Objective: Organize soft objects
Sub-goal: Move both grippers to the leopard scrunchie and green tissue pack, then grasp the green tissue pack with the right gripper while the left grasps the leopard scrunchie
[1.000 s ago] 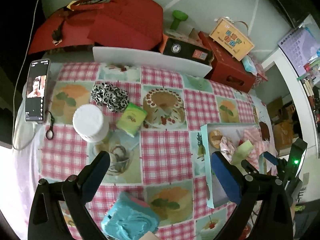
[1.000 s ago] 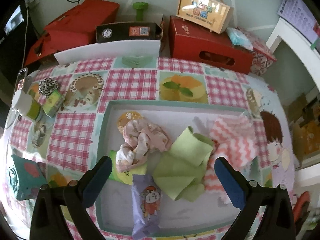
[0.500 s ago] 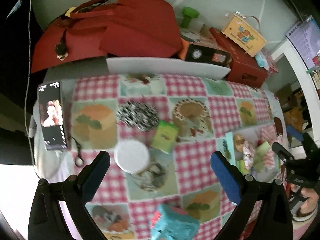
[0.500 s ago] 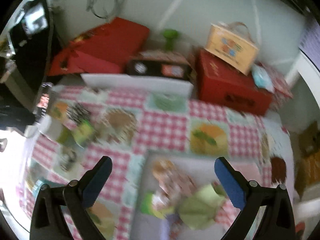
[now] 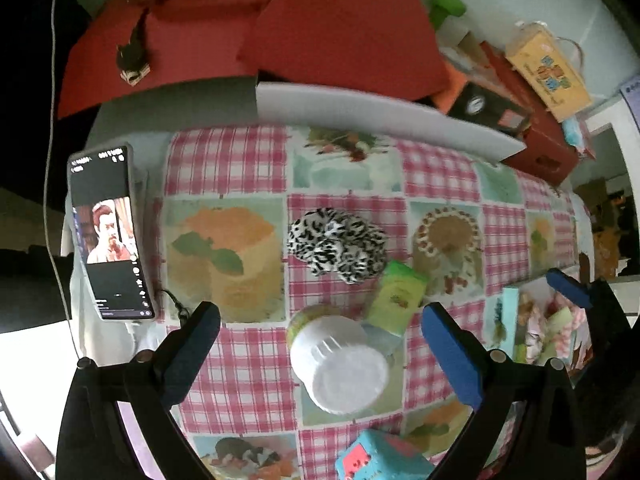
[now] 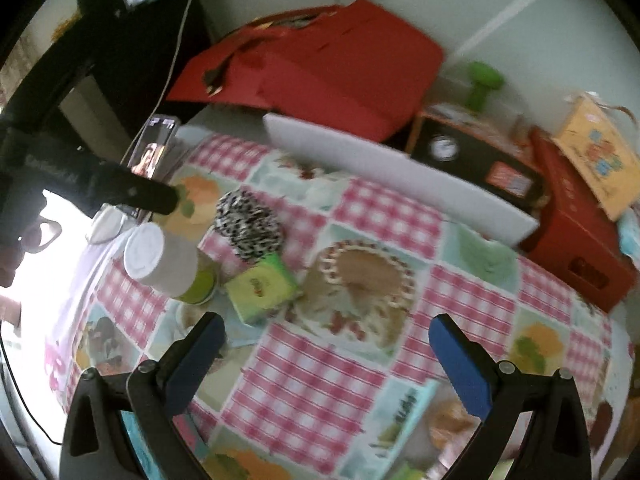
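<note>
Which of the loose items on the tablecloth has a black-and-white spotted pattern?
The fluffy scrunchie, lying beyond the white-capped jar and beside the green packet. The teal pouch carries no such pattern.

Left wrist view is looking steeply down from close above the checked tablecloth point(image 5: 248, 364), facing twelve o'clock toward the red bag point(image 5: 280, 28). Right wrist view is looking obliquely from slightly farther back, facing eleven o'clock. Both are sharing the leopard-print scrunchie point(image 5: 338, 246) point(image 6: 248, 224), white-lidded jar point(image 5: 340, 364) point(image 6: 160, 260) and phone point(image 5: 108, 232) point(image 6: 154, 152).
</note>
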`<state>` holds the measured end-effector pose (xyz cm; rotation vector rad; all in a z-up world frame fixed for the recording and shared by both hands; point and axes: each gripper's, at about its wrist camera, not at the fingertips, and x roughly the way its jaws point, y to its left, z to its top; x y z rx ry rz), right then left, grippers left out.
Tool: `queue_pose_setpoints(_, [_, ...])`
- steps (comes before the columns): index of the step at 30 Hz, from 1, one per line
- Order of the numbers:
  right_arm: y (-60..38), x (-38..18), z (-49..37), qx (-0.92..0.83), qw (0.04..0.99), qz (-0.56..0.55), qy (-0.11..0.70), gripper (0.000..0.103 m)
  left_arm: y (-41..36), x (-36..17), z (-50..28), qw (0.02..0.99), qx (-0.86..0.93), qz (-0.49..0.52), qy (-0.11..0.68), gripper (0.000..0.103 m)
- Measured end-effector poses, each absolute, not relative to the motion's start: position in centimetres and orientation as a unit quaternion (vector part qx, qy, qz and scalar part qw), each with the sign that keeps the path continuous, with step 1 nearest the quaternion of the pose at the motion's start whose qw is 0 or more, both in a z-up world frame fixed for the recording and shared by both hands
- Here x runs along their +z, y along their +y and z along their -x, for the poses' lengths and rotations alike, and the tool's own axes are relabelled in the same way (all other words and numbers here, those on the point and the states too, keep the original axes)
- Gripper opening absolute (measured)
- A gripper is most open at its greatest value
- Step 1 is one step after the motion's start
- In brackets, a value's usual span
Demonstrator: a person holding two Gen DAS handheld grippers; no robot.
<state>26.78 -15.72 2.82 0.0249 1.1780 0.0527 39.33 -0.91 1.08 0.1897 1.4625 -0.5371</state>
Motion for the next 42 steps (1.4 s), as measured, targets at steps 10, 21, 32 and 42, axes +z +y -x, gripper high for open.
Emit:
queue_pose_setpoints(10, [-12.8, -3.2, -29.7, 0.062, 0.807, 0.006, 0.588, 0.103, -2.1, -3.6, -41.7, 0.66, -0.219, -0.077, 0.715, 0.1])
queue_pose_setpoints(21, [-11.6, -6.5, -31.4, 0.078, 0.798, 0.025, 0.598, 0.103, -5.1, -6.1, -43.3, 0.638, -0.209, -0.109, 0.733, 0.095])
queue_pose_setpoints(32, [-11.1, -8.2, -31.4, 0.098, 0.795, 0.013, 0.598, 0.078, -6.1, -8.6, -44.5, 0.615, -0.213, -0.084, 0.754, 0.056])
queue_pose_setpoints(42, [-11.5, -8.5, -29.8, 0.105, 0.796, -0.003, 0.597, 0.074, -7.3, -9.6, -43.6, 0.611, -0.224, -0.084, 0.755, 0.031])
